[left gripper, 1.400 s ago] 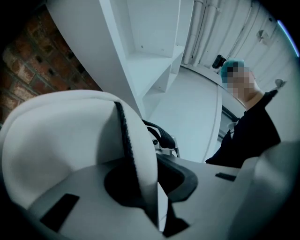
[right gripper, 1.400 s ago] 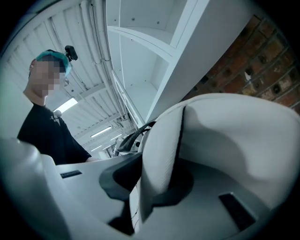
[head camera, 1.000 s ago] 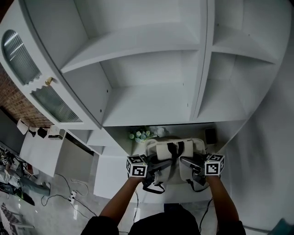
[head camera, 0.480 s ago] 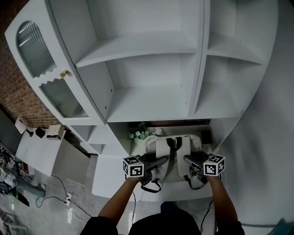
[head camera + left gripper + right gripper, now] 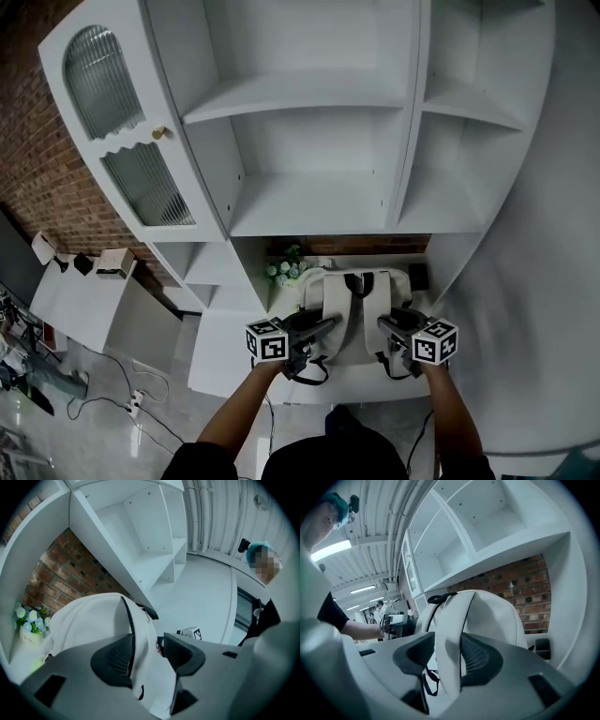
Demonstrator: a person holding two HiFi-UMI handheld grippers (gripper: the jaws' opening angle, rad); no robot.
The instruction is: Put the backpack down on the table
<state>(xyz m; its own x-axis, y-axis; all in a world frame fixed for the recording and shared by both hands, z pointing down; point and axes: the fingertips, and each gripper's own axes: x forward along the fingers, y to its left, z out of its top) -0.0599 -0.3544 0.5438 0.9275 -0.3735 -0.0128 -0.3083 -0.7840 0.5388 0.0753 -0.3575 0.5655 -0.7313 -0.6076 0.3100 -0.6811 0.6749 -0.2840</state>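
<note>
A white backpack (image 5: 356, 298) with black-edged straps stands upright on the white table (image 5: 349, 379), in the niche under the shelves. My left gripper (image 5: 323, 325) is at its left strap (image 5: 143, 667) and its jaws are opening. That strap runs loosely between them (image 5: 146, 651), with a gap at the right pad. My right gripper (image 5: 386, 323) is at the right strap (image 5: 449, 634), its jaws also opening around it (image 5: 447, 651). The backpack's body (image 5: 89, 620) (image 5: 492, 616) rises just beyond both grippers.
White shelving (image 5: 309, 202) hangs over the niche, and a glass-fronted cabinet door (image 5: 131, 141) is at the left. A small pot of flowers (image 5: 284, 273) (image 5: 29, 623) stands left of the backpack, a dark little box (image 5: 417, 276) (image 5: 542, 648) to its right. Brick wall (image 5: 70, 573) closes the back.
Both grippers' jaws have spread wider round the straps. Both hands have drawn back a little from the backpack, which now stands deeper in the niche.
</note>
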